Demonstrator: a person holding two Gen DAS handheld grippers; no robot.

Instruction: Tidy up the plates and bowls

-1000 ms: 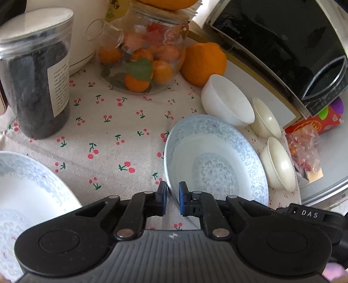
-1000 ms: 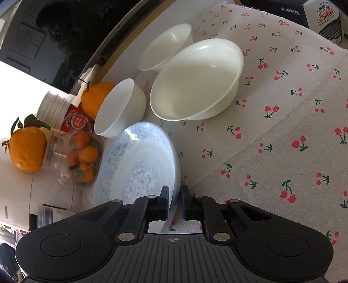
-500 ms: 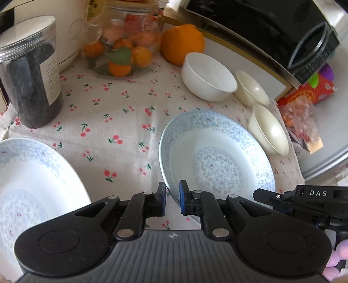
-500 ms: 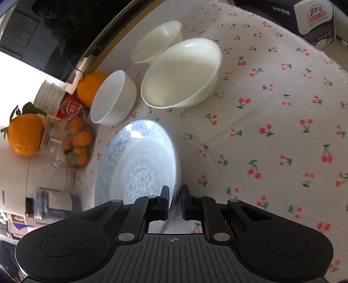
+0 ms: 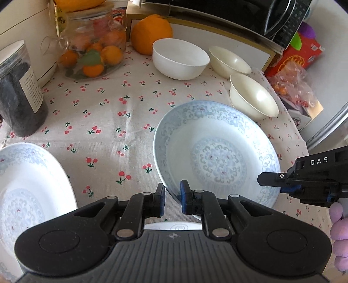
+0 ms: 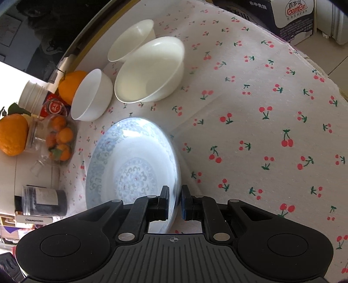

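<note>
A blue-patterned plate (image 5: pixel 217 156) is held above the cherry-print tablecloth by both grippers. My left gripper (image 5: pixel 171 199) is shut on its near-left rim. My right gripper (image 6: pixel 174 201) is shut on its right rim, and its body shows at the right of the left wrist view (image 5: pixel 308 176). The same plate shows in the right wrist view (image 6: pixel 130 165). A second patterned plate (image 5: pixel 28 191) lies at the left. A white bowl (image 5: pixel 180 57) and two cream bowls (image 5: pixel 230 62) (image 5: pixel 253 98) stand behind.
A glass jar of small oranges (image 5: pixel 93 52), a big orange (image 5: pixel 152 32) and a dark-filled canister (image 5: pixel 19 91) stand at the back left. A black appliance (image 5: pixel 239 15) and a red box (image 5: pixel 300 50) are at the back right. A carton (image 6: pixel 291 17) stands beyond the table edge.
Both grippers have lifted the plate and drawn it back toward me. The bowls and jars now look farther away, and the second plate shows more at the left.
</note>
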